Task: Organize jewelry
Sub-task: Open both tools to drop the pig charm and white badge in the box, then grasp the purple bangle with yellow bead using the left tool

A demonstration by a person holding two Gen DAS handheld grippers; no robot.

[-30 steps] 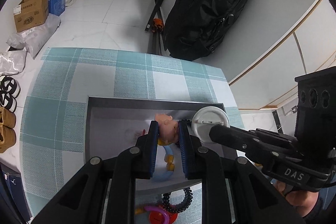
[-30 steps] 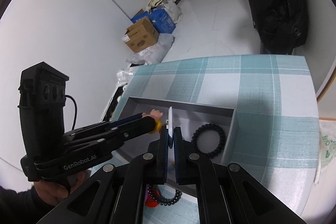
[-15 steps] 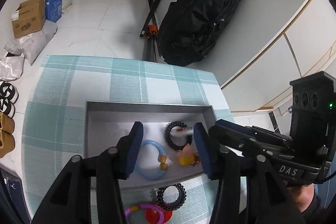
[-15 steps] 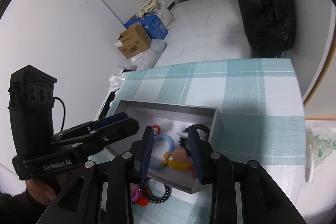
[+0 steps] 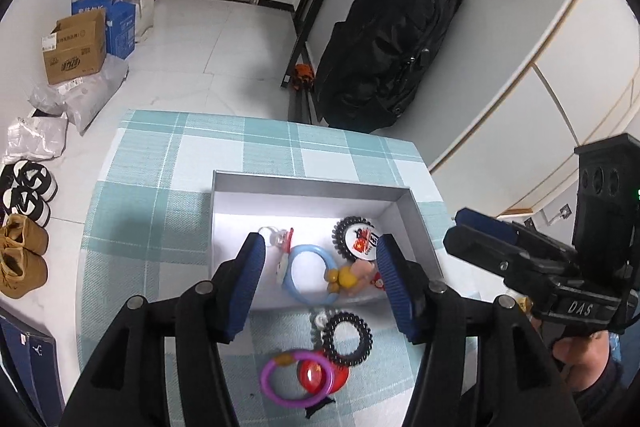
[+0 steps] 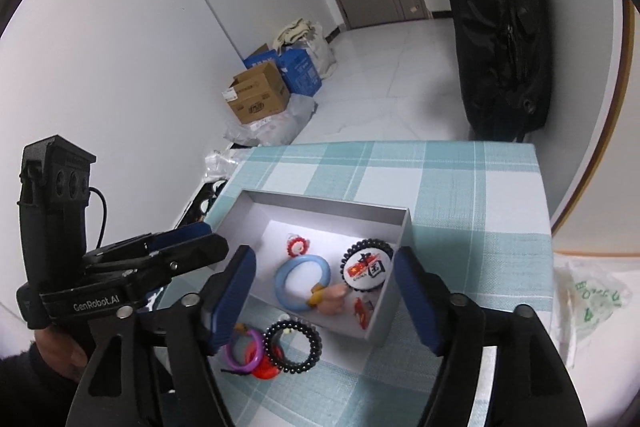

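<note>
Holding your left hand-held gripper (image 5: 320, 281) above the near edge of a shallow grey rectangular box (image 5: 312, 183), you have its blue-padded fingers (image 5: 249, 285) spread wide with nothing between them. Your right hand-held gripper (image 6: 324, 301) hangs over the same box from the other side, its blue pads likewise wide apart and empty.

Inside the box, on its white floor, lies a light blue plastic ring (image 5: 310, 277) with a yellow bead and a small pink doll figure (image 5: 362, 273) touching its right side. Just beyond the figure sits a round white badge with a red flag design (image 5: 362, 239), resting on a black coiled hair tie whose rim shows all around it. To the left of the blue ring lies a small red-and-white trinket (image 5: 282, 241). A small red piece (image 6: 362, 311) lies near the box's front right corner.

Outside the box, on the teal-and-white checked tabletop (image 5: 152, 211), a second black coiled hair tie (image 5: 347, 337) lies just in front of the box's near wall. Beside it, closer to you, a purple plastic ring (image 5: 296, 378) overlaps a red round object (image 5: 320, 375).

Beyond the tabletop, a large black bag (image 5: 384, 47) leans against the wall, and a brown cardboard box (image 5: 74, 45) and a blue box (image 5: 120, 23) stand on the white tiled floor.
</note>
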